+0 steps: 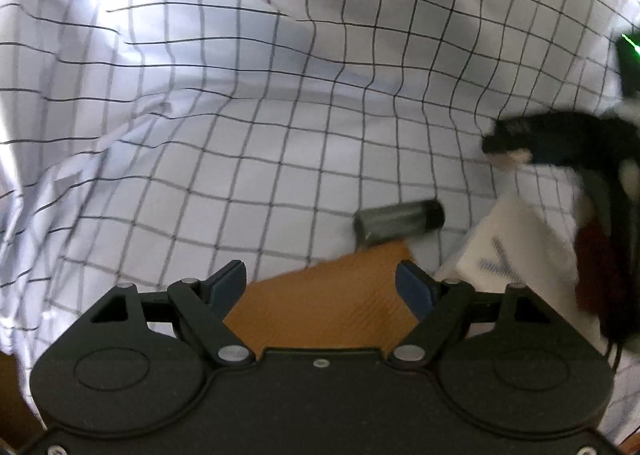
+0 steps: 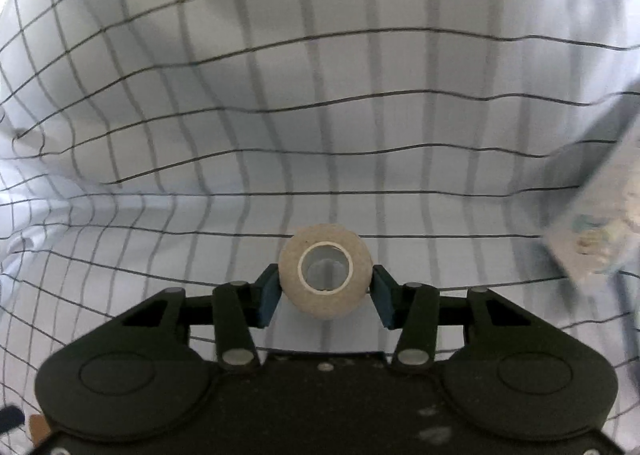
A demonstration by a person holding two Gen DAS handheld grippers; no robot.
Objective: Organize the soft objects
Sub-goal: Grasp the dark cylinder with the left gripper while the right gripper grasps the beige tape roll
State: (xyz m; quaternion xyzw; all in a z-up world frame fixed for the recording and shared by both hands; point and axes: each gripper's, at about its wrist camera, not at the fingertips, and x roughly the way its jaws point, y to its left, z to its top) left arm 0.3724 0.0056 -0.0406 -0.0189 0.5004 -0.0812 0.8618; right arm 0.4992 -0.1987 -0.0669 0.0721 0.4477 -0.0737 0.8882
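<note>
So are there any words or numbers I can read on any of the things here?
White packet: blue-grey marks, too blurred to read.
Crinkly packet: small coloured print, too blurred to read.
Tape roll, orange cloth, checked sheet: no writing visible.

sheet (image 1: 280,103): showing white with a thin dark grid
cloth (image 1: 328,303): showing plain orange-brown
tube (image 1: 400,221): appearing dark grey
roll (image 2: 324,275): looking off-white, with a white inner ring

Orange ribbed cloth (image 1: 320,311) at lower centre of left view, flat on checked sheet. White folded item (image 1: 516,251) lower right, tilted. Pale roll (image 2: 324,275) at lower centre of right view, hollow end facing camera.
</note>
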